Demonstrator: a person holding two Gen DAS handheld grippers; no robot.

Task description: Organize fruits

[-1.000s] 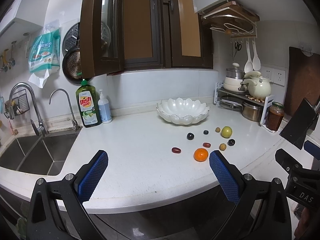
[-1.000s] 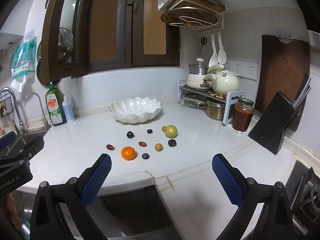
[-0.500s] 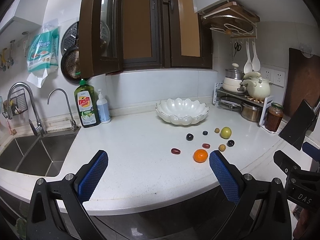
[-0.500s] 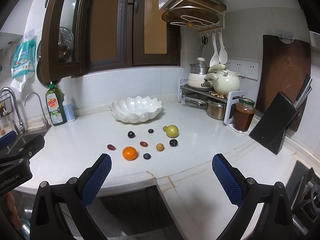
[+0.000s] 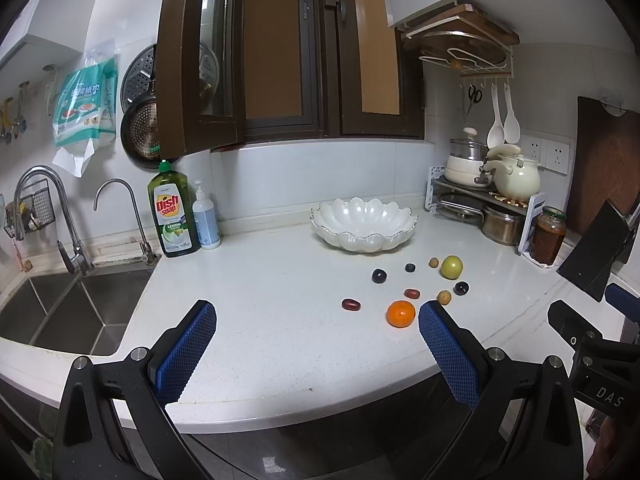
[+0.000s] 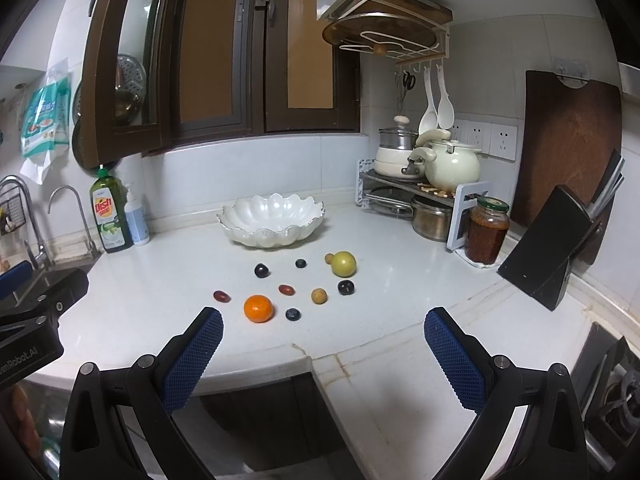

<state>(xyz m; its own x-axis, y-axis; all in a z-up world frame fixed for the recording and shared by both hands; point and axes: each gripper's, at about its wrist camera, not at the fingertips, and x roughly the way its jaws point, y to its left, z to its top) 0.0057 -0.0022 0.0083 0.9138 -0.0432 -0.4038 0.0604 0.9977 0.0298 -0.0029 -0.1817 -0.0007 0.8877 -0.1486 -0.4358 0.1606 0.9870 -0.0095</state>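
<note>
Several small fruits lie loose on the white counter in front of an empty white scalloped bowl (image 5: 363, 224), which also shows in the right wrist view (image 6: 272, 220). Among them are an orange mandarin (image 5: 400, 313) (image 6: 258, 308), a green round fruit (image 5: 451, 267) (image 6: 343, 263), dark plums (image 6: 261, 270), red dates (image 6: 286, 289) and a blueberry (image 6: 293, 314). My left gripper (image 5: 316, 344) is open and empty, near the counter's front edge, left of the mandarin. My right gripper (image 6: 323, 350) is open and empty, just short of the fruits.
A sink (image 5: 60, 312) with taps lies at the left, with a dish soap bottle (image 5: 173, 212) and a pump bottle (image 5: 206, 220) beside it. A pot rack (image 6: 420, 196), a jar (image 6: 486, 230) and a knife block (image 6: 556, 248) stand at the right. A hob (image 6: 616, 384) is at far right.
Both grippers have edged slightly forward toward the counter. The fruits and the bowl have not moved.
</note>
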